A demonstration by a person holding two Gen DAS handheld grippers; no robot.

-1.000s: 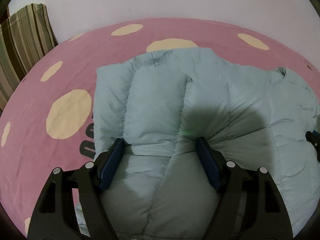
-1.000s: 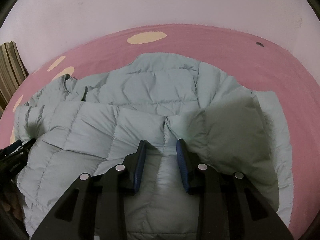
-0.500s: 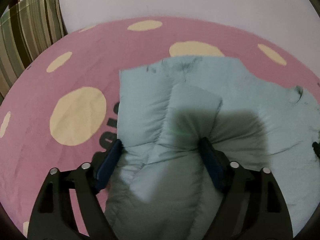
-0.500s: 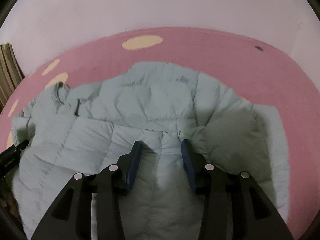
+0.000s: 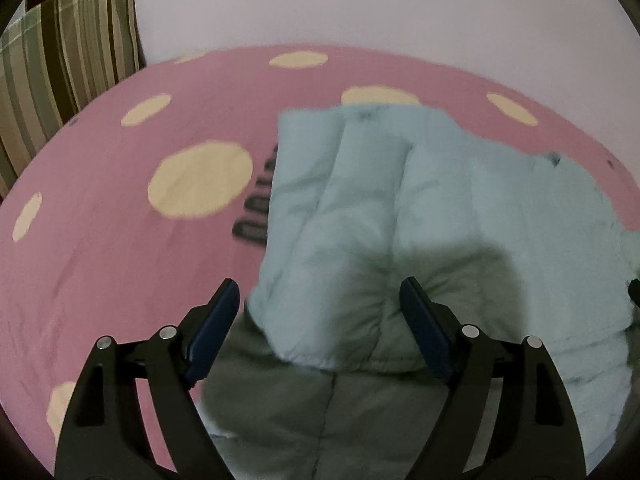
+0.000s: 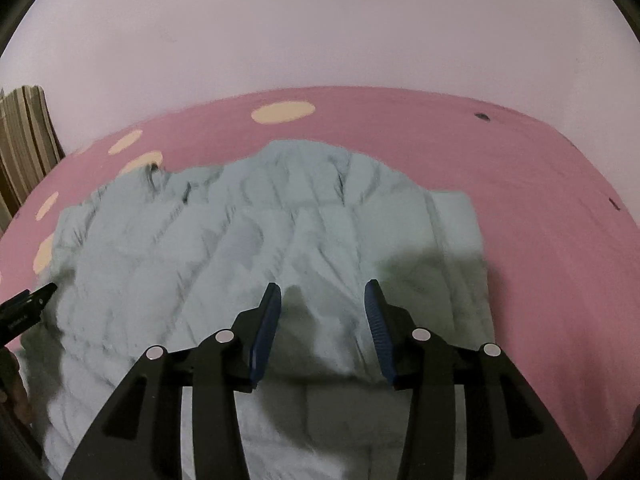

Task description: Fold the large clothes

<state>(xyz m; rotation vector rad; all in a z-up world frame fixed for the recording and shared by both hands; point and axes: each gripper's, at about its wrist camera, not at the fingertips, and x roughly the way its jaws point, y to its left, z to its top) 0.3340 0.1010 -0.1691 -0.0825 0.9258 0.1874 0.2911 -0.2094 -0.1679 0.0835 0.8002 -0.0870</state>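
Observation:
A pale blue-green quilted puffer jacket (image 5: 400, 208) lies spread on a pink bedsheet (image 5: 120, 240) with cream dots, one flap folded over its lower part. My left gripper (image 5: 320, 300) hovers over the jacket's left folded edge, open wide; its left pad is over the sheet and neither pad presses the cloth. In the right wrist view the jacket (image 6: 260, 232) fills the middle. My right gripper (image 6: 322, 300) is open, with a raised ridge of fabric lying loose between its blue pads. The left gripper's (image 6: 28, 308) tip shows at the far left edge there.
A striped cushion (image 5: 60, 60) stands at the back left against a pale wall (image 5: 360, 0). Black lettering (image 5: 256, 216) on the sheet peeks out beside the jacket's left edge. Bare pink sheet (image 6: 560, 220) stretches to the right of the jacket.
Both grippers' jaws widened and let the jacket fabric go. Both views drew back; in the left view the jacket slid rightward, showing more sheet.

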